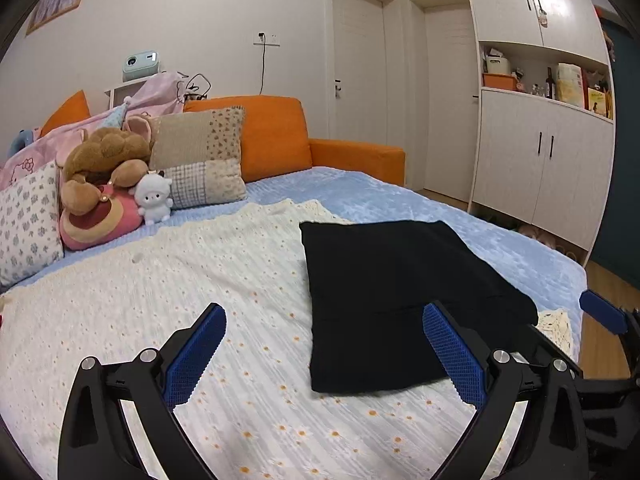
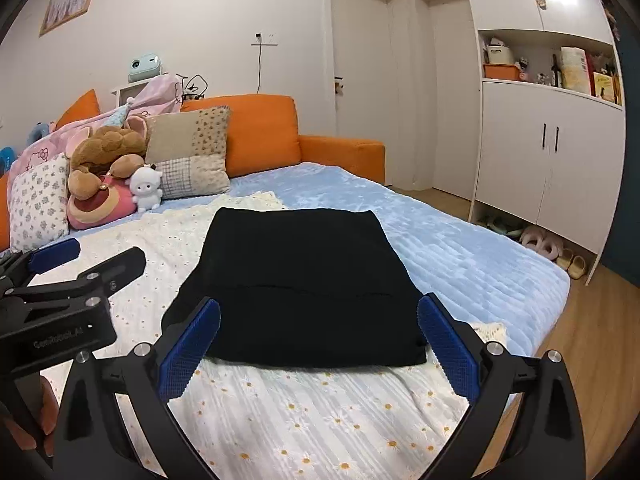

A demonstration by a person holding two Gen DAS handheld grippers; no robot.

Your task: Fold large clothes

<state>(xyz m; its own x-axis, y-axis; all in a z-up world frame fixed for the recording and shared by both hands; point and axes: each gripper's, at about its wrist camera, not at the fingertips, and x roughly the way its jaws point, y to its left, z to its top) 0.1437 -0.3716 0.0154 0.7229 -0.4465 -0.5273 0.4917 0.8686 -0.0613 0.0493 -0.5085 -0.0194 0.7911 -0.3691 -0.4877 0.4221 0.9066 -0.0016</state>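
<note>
While both grippers are held spread wide and empty, a folded black garment (image 2: 300, 280) is seen on the bed.
It lies on the daisy-print sheet (image 1: 160, 300) (flat, rectangular), ahead of the left gripper (image 1: 324, 356) and right gripper (image 2: 318, 350).

The left gripper (image 1: 324, 354) hung over the bed (image 1: 460, 216) with its blue fingers (image 1: 196, 356) spread wide and nothing between them. A folded black garment (image 1: 392, 296) lay flat on a white flowered cover (image 1: 200, 280), to the right. Far left, a brown stuffed toy (image 1: 104, 160) and a patchwork pillow (image 1: 200, 156) leaned against the orange sofa back (image 1: 272, 136). The right gripper's blue finger (image 1: 604, 316) showed at the right edge.
</note>
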